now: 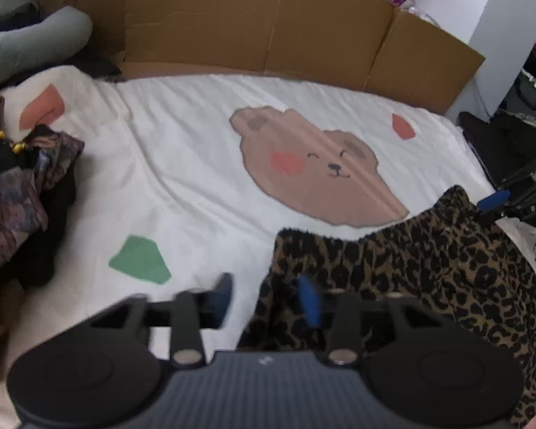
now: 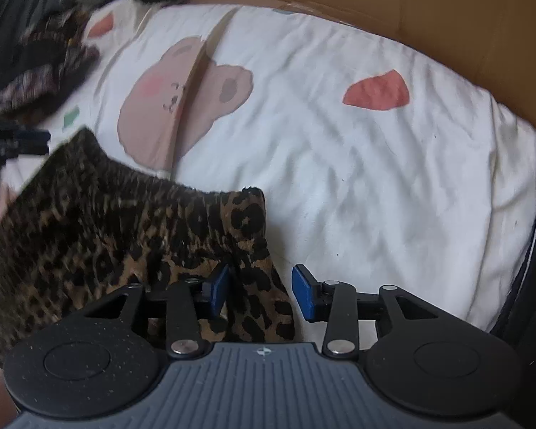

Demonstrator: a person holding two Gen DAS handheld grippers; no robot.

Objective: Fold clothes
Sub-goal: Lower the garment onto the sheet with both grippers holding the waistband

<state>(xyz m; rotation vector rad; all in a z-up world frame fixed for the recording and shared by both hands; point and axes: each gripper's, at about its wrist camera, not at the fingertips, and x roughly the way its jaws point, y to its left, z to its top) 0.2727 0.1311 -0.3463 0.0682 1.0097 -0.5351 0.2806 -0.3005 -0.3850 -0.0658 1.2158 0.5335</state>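
A leopard-print garment [image 1: 411, 268] lies on the white bear-print bed cover [image 1: 182, 164], its elastic waistband toward the bed's middle. My left gripper [image 1: 268, 300] is open over the garment's left corner; its right blue pad is above the fabric, its left pad over bare cover. In the right wrist view the garment [image 2: 89, 236] fills the lower left. My right gripper [image 2: 261, 291] is open, with the garment's right edge lying between the two blue pads. Each gripper shows at the edge of the other view: the right gripper [image 1: 496, 202] and the left gripper [image 2: 14, 144].
A pile of dark patterned clothes [image 1: 14, 193] sits at the bed's left side, also in the right wrist view [image 2: 35, 71]. Cardboard walls [image 1: 268, 25] stand behind the bed. A grey pillow [image 1: 28, 43] lies far left. Dark furniture [image 1: 511, 143] stands to the right.
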